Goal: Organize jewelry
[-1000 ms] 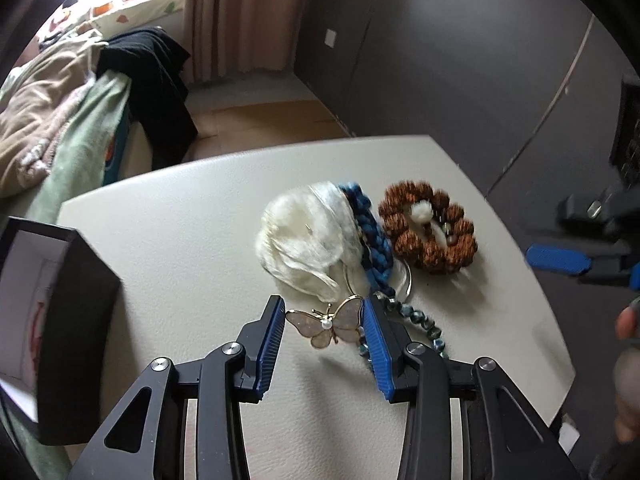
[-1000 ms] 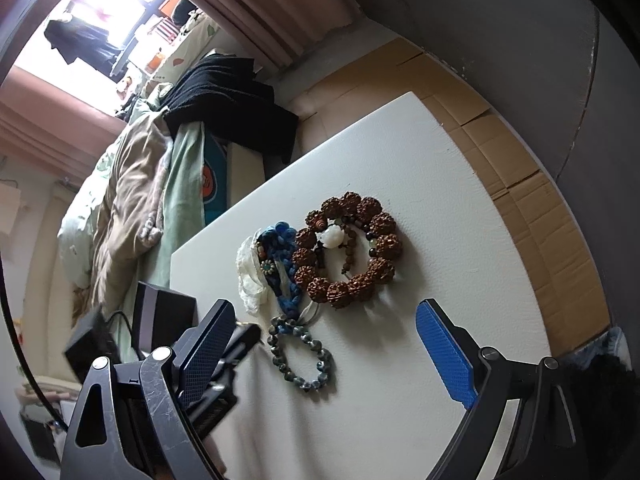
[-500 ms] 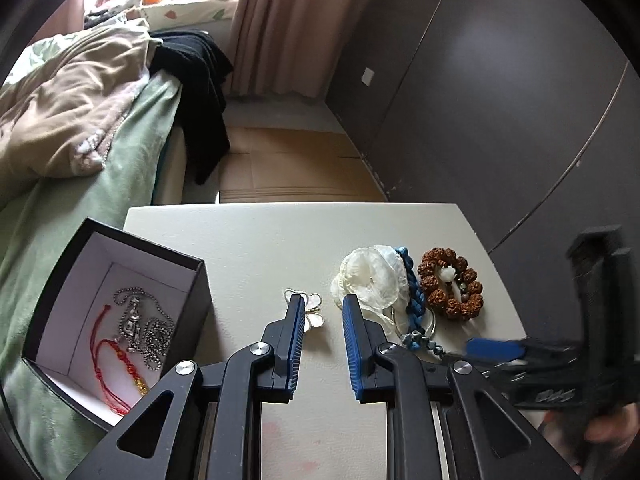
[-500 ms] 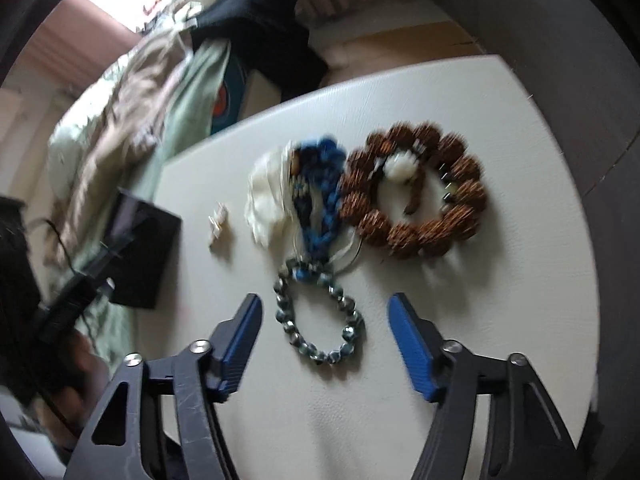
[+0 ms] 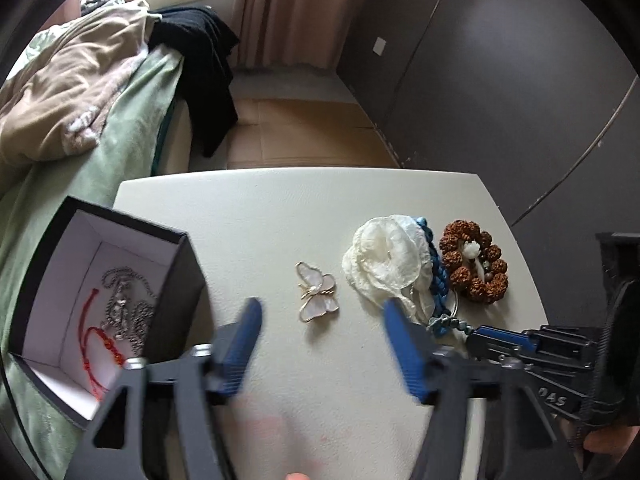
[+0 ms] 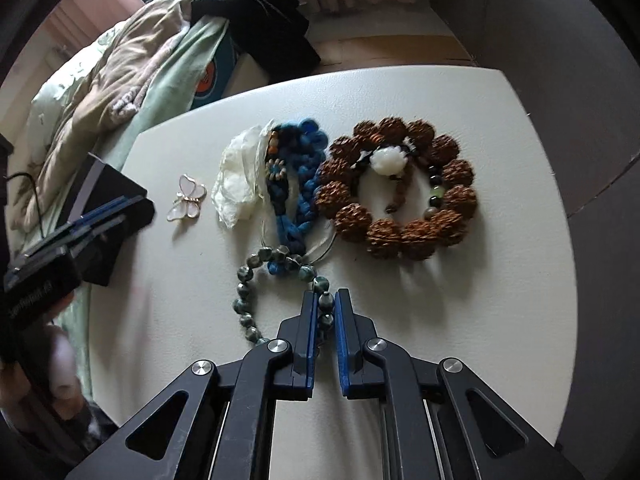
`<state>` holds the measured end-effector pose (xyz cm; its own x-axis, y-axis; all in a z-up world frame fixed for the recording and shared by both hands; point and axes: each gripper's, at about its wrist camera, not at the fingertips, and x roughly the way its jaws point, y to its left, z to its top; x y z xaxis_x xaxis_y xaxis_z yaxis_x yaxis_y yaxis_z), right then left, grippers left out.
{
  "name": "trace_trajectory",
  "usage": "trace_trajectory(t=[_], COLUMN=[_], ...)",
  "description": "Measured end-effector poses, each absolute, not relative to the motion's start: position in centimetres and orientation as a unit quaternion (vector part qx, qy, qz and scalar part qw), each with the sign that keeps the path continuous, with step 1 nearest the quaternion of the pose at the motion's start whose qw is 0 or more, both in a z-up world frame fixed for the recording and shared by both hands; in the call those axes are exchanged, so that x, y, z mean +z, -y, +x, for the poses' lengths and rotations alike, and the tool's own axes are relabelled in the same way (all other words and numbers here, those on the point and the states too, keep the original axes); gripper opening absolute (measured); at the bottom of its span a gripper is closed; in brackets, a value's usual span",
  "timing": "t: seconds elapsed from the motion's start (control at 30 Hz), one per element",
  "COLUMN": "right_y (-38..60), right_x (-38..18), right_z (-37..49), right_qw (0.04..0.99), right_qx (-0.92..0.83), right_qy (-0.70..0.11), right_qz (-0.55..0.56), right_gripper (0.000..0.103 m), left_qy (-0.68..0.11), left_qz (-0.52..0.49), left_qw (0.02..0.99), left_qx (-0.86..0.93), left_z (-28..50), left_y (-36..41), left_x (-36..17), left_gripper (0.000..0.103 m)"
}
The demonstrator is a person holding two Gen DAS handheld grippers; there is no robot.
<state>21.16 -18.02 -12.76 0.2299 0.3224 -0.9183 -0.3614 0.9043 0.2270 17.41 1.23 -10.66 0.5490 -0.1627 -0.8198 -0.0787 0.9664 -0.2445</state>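
A butterfly brooch (image 5: 317, 291) lies on the white table (image 5: 280, 216), ahead of my left gripper (image 5: 322, 320), which is open and empty. The brooch also shows in the right wrist view (image 6: 187, 197). My right gripper (image 6: 325, 312) is shut on the grey-green bead bracelet (image 6: 256, 276), which lies on the table. Beyond it are a blue braided cord (image 6: 298, 184), a white pouch (image 6: 238, 176) and a brown seed-bead bracelet (image 6: 400, 188). A black box (image 5: 100, 300) at the left holds a silver chain (image 5: 124, 304) and a red string bracelet (image 5: 100, 344).
A bed with blankets (image 5: 72, 112) runs along the table's left side. Dark wall panels (image 5: 500, 80) stand behind and to the right. The table's right edge (image 5: 532, 280) is close to the brown bracelet.
My left gripper opened wide and released the butterfly brooch onto the table, after pulling back. My right gripper moved in and closed on the grey-green bead bracelet.
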Motion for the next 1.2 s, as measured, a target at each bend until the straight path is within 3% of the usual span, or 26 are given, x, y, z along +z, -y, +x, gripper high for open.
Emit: trace_trajectory(t=[0.4,0.5,0.6,0.7,0.77,0.83,1.2], right_y=[20.1,19.8,19.6,19.7,19.7,19.9,20.4], right_x=[-8.8,-7.9,-7.7,-7.8,-7.6,-7.4,-6.2], right_z=[20.8,20.7,20.5,20.6,20.8,21.0,20.8], right_qw=[0.803,0.807,0.807,0.808,0.811,0.813,0.818], right_qx=[0.247,0.254,0.258,0.254,0.253,0.25,0.26], right_qy=[-0.54,-0.53,-0.528,-0.528,-0.524,-0.521,-0.506], right_qz=[0.053,0.06,0.064,0.063,0.067,0.073,0.084], right_gripper=[0.01,0.01,0.01,0.01,0.01,0.01,0.01], left_qy=[-0.476,-0.48,-0.469,-0.467,-0.466,-0.461,-0.437], left_qz=[-0.019,-0.017,-0.026,-0.03,-0.047,-0.054,-0.062], left_qw=[0.879,0.877,0.883,0.884,0.883,0.885,0.897], left_qx=[-0.005,-0.001,0.003,0.011,0.003,0.002,0.003], left_z=[18.6,18.9,19.1,19.3,19.2,19.1,17.9], left_y=[1.7,1.7,1.2,0.6,-0.1,-0.4,-0.2], left_x=[-13.1,-13.9,-13.9,-14.0,-13.9,-13.6,-11.5], left_gripper=[0.067,0.051,0.045,0.026,0.025,0.014,0.012])
